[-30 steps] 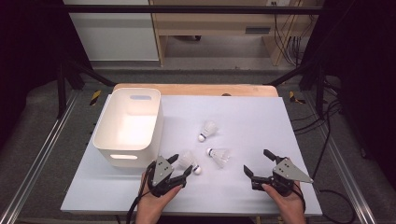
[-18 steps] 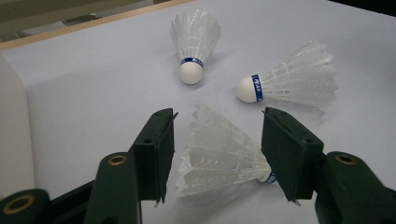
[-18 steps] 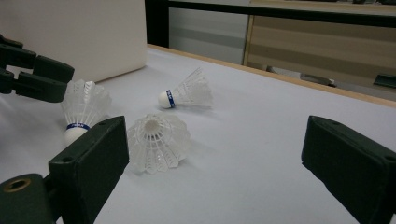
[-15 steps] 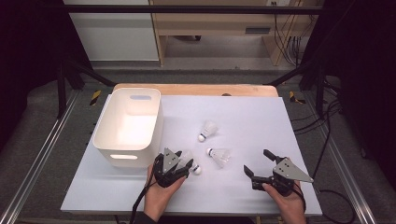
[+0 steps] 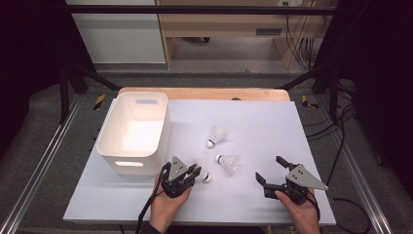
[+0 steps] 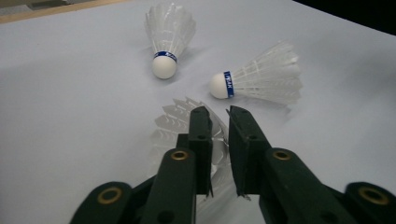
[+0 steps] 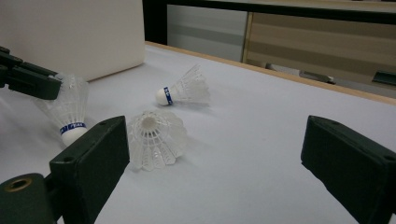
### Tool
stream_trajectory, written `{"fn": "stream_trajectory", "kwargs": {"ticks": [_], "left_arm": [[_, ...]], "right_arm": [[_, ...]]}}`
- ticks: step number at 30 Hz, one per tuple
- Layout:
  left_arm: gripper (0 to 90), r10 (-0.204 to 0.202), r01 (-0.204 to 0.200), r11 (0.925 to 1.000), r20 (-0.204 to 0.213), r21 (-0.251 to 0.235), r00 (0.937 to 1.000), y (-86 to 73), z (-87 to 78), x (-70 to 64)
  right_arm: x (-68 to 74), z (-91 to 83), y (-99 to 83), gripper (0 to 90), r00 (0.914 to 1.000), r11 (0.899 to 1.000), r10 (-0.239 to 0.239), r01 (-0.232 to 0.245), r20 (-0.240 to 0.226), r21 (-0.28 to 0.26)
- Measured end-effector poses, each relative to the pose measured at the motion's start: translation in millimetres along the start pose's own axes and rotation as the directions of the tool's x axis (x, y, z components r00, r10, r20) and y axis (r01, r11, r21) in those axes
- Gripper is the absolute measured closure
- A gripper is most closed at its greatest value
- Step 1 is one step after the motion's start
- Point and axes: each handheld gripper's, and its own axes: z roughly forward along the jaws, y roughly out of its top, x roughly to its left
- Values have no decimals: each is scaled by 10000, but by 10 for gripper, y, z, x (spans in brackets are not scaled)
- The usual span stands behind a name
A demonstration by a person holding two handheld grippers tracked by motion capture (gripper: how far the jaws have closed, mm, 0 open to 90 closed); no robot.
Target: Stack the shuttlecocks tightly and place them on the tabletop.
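We've got the left tool (image 5: 195, 171) pinched on a shuttlecock (image 6: 187, 126) beside the bin (image 5: 132, 129); right tool (image 5: 271, 170) gapes wide. Next, we'd say: lift it over the bin.

The table (image 5: 272, 122) is seen from above, facing forward and down. Each gripper view is set low and close; two far shuttlecocks (image 6: 163, 32) are shared.

A lab: metal rails (image 5: 44, 161), loose cables (image 5: 336, 131), dark curtains.
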Motion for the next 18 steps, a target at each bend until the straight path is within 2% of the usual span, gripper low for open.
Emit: {"fn": "stream_trajectory", "kwargs": {"ticks": [4, 7, 9, 10, 13, 15, 18], "left_arm": [[880, 120, -119, 9999, 2, -125, 9999, 14, -67, -49], [893, 610, -620, 9979, -493, -176, 9969, 36, -154, -75], [895, 1301, -1312, 9914, -1036, -40, 9861, 51, -227, -83], [896, 1599, -1596, 9871, -1171, 125, 9802, 51, -267, -83], [897, 2079, -2050, 9781, -1347, 355, 9688, 33, -329, -85], [897, 1995, -1951, 9796, -1178, 478, 9728, 10, -348, -106], [886, 2049, -2012, 9783, -870, 491, 9749, -15, -336, -152]], "right_arm": [[17, 5, 1, 77, 10000, 10000, -45, 46, -51, 12], [19, 6, -1, 76, 10000, 10000, -48, 48, -66, 28], [23, 7, -2, 77, 10000, 10000, -35, 35, -68, 55], [28, 10, -3, 77, 10000, 10000, -49, 49, -81, 60], [43, 18, -3, 77, 9999, 9999, -91, 92, -109, 93], [50, 23, -4, 77, 9998, 9998, -135, 136, -124, 123], [59, 28, -5, 77, 9998, 9997, -171, 172, -126, 150]]}}
